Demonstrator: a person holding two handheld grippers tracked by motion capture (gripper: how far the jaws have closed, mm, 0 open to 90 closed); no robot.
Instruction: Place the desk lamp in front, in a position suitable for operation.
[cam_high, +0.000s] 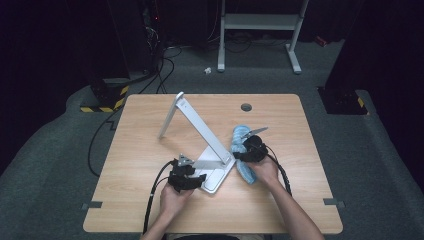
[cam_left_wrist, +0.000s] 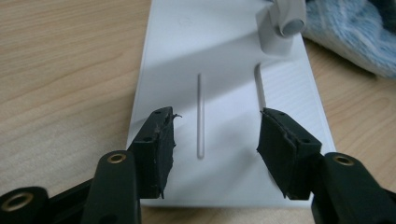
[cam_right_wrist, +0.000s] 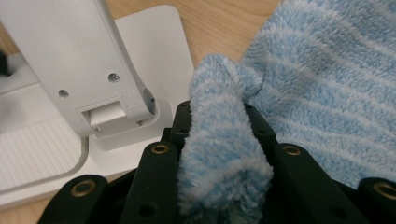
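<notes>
A white desk lamp stands mid-table, its flat base (cam_high: 216, 179) near me and its jointed arm (cam_high: 199, 125) rising to the far left. My left gripper (cam_high: 186, 176) hovers over the near end of the base (cam_left_wrist: 224, 70); in the left gripper view the gripper (cam_left_wrist: 215, 128) is open with nothing between its fingers. A fluffy blue striped cloth (cam_high: 239, 134) lies right of the lamp. My right gripper (cam_high: 248, 148) is shut on a fold of that cloth (cam_right_wrist: 327, 93), beside the lamp's hinge (cam_right_wrist: 116, 107). The fold fills the gap between the right gripper's (cam_right_wrist: 217, 114) jaws.
The wooden table (cam_high: 150, 200) has a round cable hole (cam_high: 246, 107) at the back. Cables (cam_high: 165, 65) and a yellow-black striped foot (cam_high: 105, 100) lie on the floor at the far left. A white metal frame (cam_high: 260, 22) stands behind the table.
</notes>
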